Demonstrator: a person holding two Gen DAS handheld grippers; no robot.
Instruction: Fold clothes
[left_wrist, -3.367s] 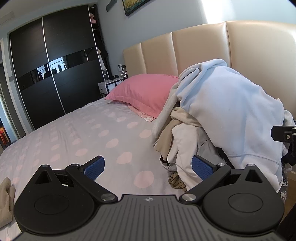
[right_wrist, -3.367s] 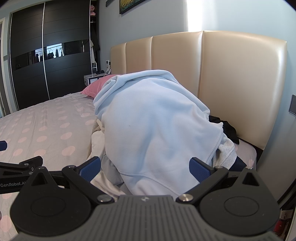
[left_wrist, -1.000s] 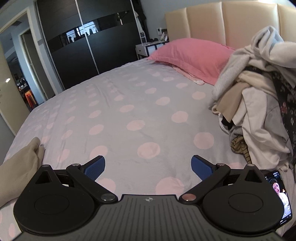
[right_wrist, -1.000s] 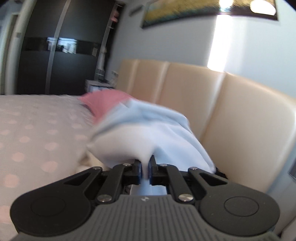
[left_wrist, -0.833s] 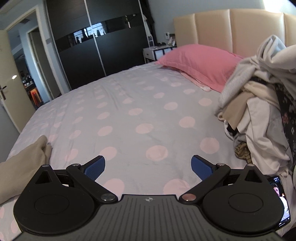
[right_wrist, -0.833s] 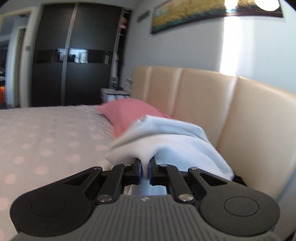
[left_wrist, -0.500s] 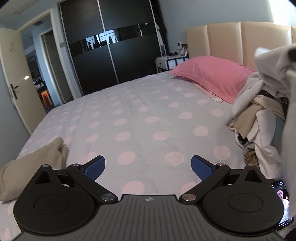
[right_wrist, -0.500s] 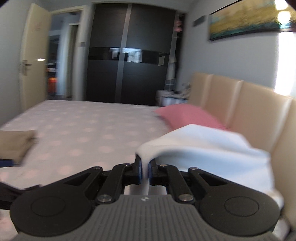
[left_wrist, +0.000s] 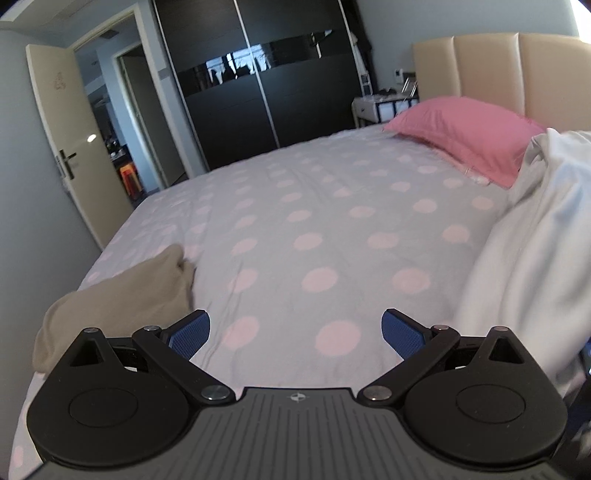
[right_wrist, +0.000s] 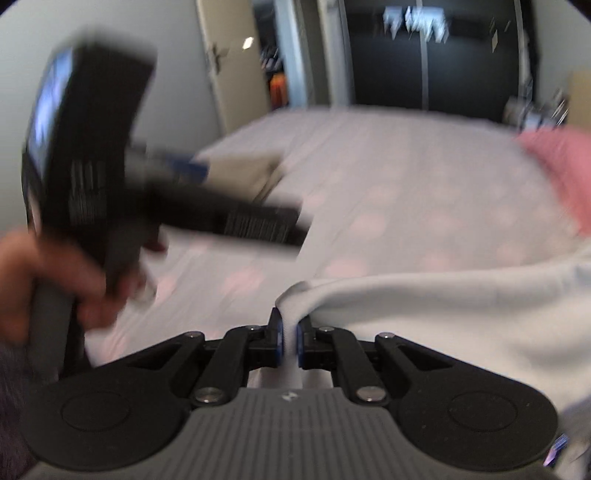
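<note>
My right gripper (right_wrist: 289, 332) is shut on a fold of the pale blue sweatshirt (right_wrist: 443, 317), which trails off to the right over the dotted bed (right_wrist: 388, 192). In the left wrist view the same sweatshirt (left_wrist: 524, 240) hangs down the right side. My left gripper (left_wrist: 295, 334) is open over the bed sheet (left_wrist: 314, 221) with nothing between its blue pads. In the blurred right wrist view the left gripper's body (right_wrist: 122, 177) crosses the left side, held by a person's hand (right_wrist: 44, 280).
A folded beige garment (left_wrist: 122, 291) lies at the bed's near left corner. A pink pillow (left_wrist: 465, 136) rests by the cream headboard (left_wrist: 517, 70). A dark wardrobe (left_wrist: 258, 81) and an open door (left_wrist: 62, 140) stand beyond the bed.
My right gripper swung left and down from the headboard side, dragging the sweatshirt over the bed. The left view panned left, so the clothes pile left the frame and the sweatshirt entered at right.
</note>
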